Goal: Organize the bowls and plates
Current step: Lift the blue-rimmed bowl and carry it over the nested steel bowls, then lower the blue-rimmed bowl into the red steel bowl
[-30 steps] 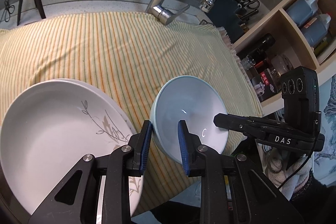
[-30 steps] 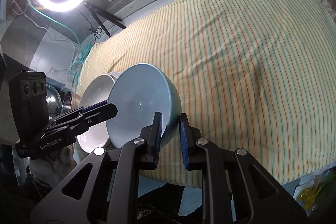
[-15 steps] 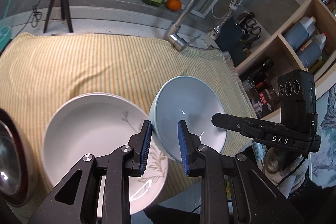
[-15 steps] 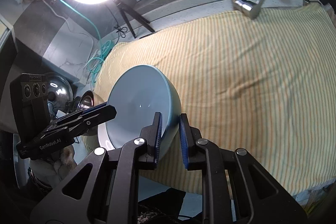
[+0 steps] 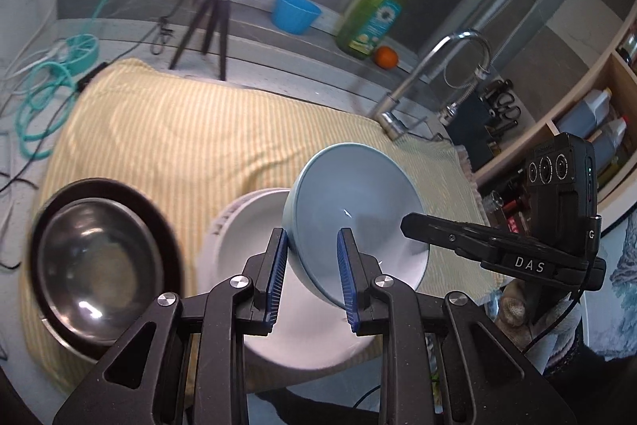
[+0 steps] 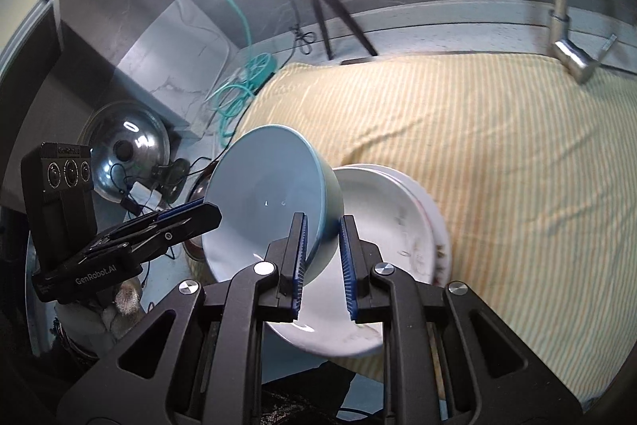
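Observation:
A pale blue bowl (image 5: 358, 210) is held in the air between both grippers, tilted on edge. My left gripper (image 5: 309, 271) is shut on its left rim; my right gripper (image 6: 322, 257) is shut on its right rim (image 6: 318, 210). Below the bowl lies a stack of white plates (image 5: 247, 222) on the striped yellow cloth (image 5: 179, 138), also in the right wrist view (image 6: 390, 226). A steel bowl inside a dark bowl (image 5: 99, 257) stands at the cloth's left end.
A faucet (image 5: 434, 74) rises at the back right. A ring light on a tripod (image 5: 215, 22), a blue cup (image 5: 296, 11), a green soap bottle (image 5: 374, 18) and an orange (image 5: 386, 57) line the back ledge. Shelves with bottles (image 5: 597, 122) are at the right.
Both grippers have carried the blue bowl leftward and over the white plates. The steel bowl in the dark bowl has come fully into the left wrist view.

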Tool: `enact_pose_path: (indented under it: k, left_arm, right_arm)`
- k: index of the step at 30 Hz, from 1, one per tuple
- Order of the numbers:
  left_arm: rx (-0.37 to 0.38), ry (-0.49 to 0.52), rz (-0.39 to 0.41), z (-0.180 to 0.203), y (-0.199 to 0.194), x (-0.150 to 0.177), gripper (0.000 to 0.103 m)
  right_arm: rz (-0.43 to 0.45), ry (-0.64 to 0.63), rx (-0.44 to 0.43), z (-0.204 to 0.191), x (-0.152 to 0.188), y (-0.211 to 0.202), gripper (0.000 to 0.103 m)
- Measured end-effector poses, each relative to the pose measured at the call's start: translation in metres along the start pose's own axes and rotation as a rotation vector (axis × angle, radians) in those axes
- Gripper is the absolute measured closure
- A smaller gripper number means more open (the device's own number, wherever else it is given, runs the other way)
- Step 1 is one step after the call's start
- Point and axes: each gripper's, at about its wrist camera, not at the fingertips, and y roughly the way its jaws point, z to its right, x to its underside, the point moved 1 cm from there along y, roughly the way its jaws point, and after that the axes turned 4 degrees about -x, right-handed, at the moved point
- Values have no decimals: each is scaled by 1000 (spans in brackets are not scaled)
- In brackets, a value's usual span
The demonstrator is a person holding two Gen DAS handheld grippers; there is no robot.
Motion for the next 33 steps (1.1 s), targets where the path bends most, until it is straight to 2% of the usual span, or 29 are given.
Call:
enact_pose_path:
  k: [19,33]
  left_arm:
    - [-124,-179,93,-97,-55,11,81]
    - [-158,-253,74,-133,-55,24,81]
  right_arm:
    - [-126,-154,-71,-97,-14,98,86]
    - [-208,-189,-57,-111,-11,146,86]
